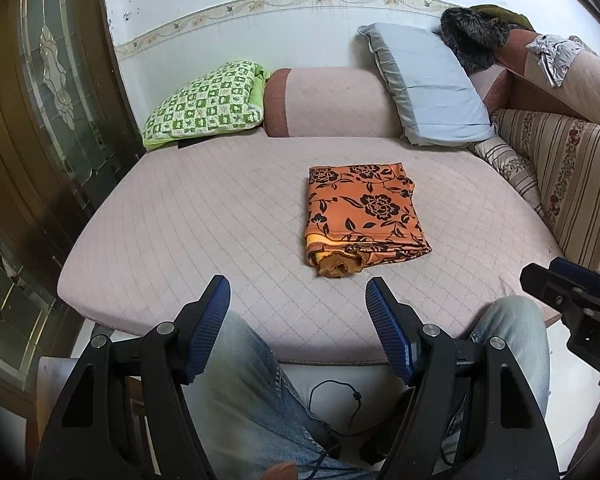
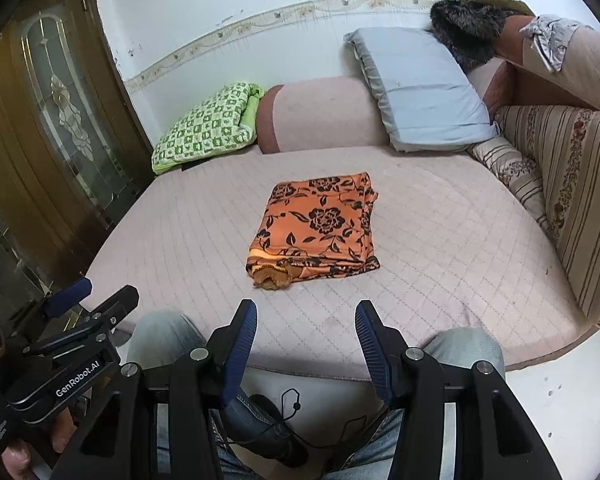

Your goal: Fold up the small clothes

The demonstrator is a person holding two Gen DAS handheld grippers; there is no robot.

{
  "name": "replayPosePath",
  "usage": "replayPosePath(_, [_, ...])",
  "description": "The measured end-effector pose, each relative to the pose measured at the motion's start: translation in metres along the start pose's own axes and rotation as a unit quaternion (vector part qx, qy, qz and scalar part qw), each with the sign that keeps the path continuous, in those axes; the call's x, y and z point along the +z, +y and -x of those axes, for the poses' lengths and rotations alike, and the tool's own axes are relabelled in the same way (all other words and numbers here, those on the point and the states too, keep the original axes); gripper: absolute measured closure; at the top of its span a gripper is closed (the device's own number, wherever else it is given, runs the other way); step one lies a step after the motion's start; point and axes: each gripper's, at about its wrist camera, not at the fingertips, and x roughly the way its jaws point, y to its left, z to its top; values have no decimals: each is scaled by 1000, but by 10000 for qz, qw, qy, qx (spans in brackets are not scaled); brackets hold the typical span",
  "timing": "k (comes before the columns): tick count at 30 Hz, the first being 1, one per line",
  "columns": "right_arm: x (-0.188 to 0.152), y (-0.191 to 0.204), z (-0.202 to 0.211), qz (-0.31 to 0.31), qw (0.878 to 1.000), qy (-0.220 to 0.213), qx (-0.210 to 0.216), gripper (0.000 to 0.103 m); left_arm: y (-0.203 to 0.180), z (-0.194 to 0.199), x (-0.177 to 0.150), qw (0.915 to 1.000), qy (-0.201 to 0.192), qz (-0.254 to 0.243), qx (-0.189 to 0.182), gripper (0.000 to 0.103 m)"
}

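At the far left of our view stands a wooden door with leaded glass, and just right of it a green checked cushion leans at the back of the quilted pink mattress. Nearer to us on that side we hold the left gripper over the near edge of the mattress, above our knees in jeans; its blue fingers stand wide apart with nothing between them.

Moving right, a pink bolster lies against the far wall, and in front of it, about the middle of the mattress, sits the orange flowered garment. It lies as a flat, layered rectangle with a thicker rolled bit of hem poking out at its near edge. We judge the folding of this piece done, or all but done; that loose near corner is the only thing we might still tuck.

Right again, the right gripper hangs beside the left one, also clear of the cloth, jaws moderately open and empty. Further right a pale blue pillow and a striped sofa back close the scene; a crumpled grey cloth on the far right armrest may be the next piece, though we cannot tell.
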Motion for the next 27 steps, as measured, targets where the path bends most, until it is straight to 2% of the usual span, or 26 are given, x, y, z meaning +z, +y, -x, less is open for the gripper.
replayPosePath(27, [4, 6, -12, 4, 9999, 159, -63, 54, 7, -14, 5, 9999, 111, -17, -42, 32])
